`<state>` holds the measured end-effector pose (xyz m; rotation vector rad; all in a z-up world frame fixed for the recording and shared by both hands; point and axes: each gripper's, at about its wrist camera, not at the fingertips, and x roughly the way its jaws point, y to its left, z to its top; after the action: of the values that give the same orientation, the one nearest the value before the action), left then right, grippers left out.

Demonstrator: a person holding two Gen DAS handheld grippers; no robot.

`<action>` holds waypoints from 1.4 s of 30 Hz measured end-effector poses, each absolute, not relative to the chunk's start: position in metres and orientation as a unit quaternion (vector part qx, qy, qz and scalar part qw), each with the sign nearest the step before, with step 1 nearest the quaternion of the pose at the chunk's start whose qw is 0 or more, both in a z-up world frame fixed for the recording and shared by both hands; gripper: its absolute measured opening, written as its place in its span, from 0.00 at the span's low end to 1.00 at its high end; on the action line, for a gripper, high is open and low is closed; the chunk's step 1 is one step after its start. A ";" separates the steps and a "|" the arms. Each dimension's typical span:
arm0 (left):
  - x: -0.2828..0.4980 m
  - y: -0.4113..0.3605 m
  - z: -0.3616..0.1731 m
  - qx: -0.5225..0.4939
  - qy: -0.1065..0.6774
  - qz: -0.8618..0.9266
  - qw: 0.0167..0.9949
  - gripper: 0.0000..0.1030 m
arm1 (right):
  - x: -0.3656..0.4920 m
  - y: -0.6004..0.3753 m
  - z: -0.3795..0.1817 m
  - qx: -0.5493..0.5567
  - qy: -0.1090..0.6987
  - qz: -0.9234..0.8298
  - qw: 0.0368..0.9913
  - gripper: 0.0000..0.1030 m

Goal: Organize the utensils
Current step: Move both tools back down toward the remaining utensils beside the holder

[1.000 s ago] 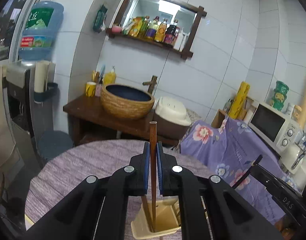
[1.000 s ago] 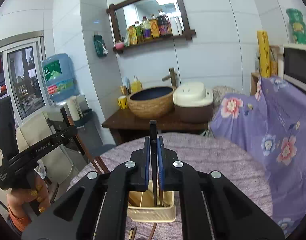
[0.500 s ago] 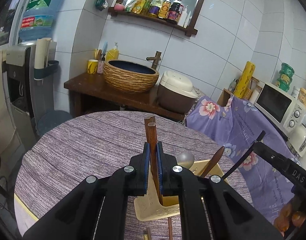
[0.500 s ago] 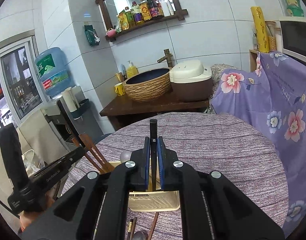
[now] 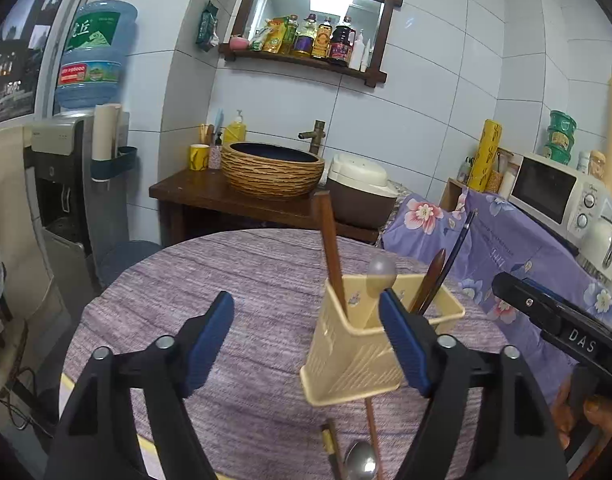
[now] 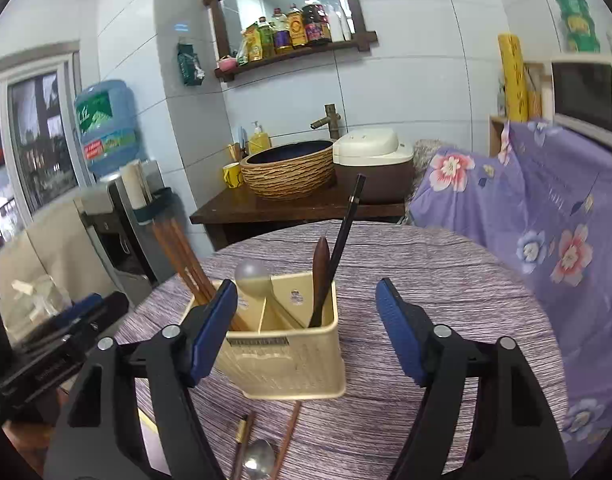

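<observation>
I see the cream utensil holder (image 6: 283, 344) standing upright on the round table's purple cloth (image 6: 446, 276), toward its near side. In its left compartment a pair of brown chopsticks (image 6: 181, 258) leans out to the left; a grey spoon (image 6: 251, 274) stands by the middle divider; on the right a dark wooden handle (image 6: 321, 264) and a black chopstick (image 6: 344, 240) lean to the far right. On the cloth just near the holder lie a metal spoon (image 6: 259, 460), a brown chopstick (image 6: 287, 432) and a gold-banded stick (image 6: 241, 440).

My right gripper (image 6: 306, 328) has its blue-padded fingers (image 6: 400, 336) spread wide, empty, the holder between them and closer to the left pad. My left gripper (image 5: 306, 338) is likewise spread wide and holds nothing; its right finger (image 5: 402, 344) overlaps the holder (image 5: 346, 356) in that view, though I cannot tell whether they touch.

Beyond the table stand a woven basin (image 6: 287, 172) on a dark wooden stand (image 6: 273, 208), a rice cooker (image 6: 372, 160), and a water dispenser (image 6: 105, 128) at far left. A floral purple cover (image 6: 546, 208) drapes the right side.
</observation>
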<state>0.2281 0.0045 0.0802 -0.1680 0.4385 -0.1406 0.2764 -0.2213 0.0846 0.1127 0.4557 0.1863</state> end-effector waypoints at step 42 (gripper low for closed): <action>0.172 0.014 -0.039 -0.014 0.353 -0.010 0.936 0.85 | 0.206 -0.169 -0.084 -0.016 0.438 0.051 0.898 0.45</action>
<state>0.1720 0.0145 -0.0392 -0.0295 0.7206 -0.0198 0.2063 -0.1695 -0.0845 -0.0324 0.9063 0.1056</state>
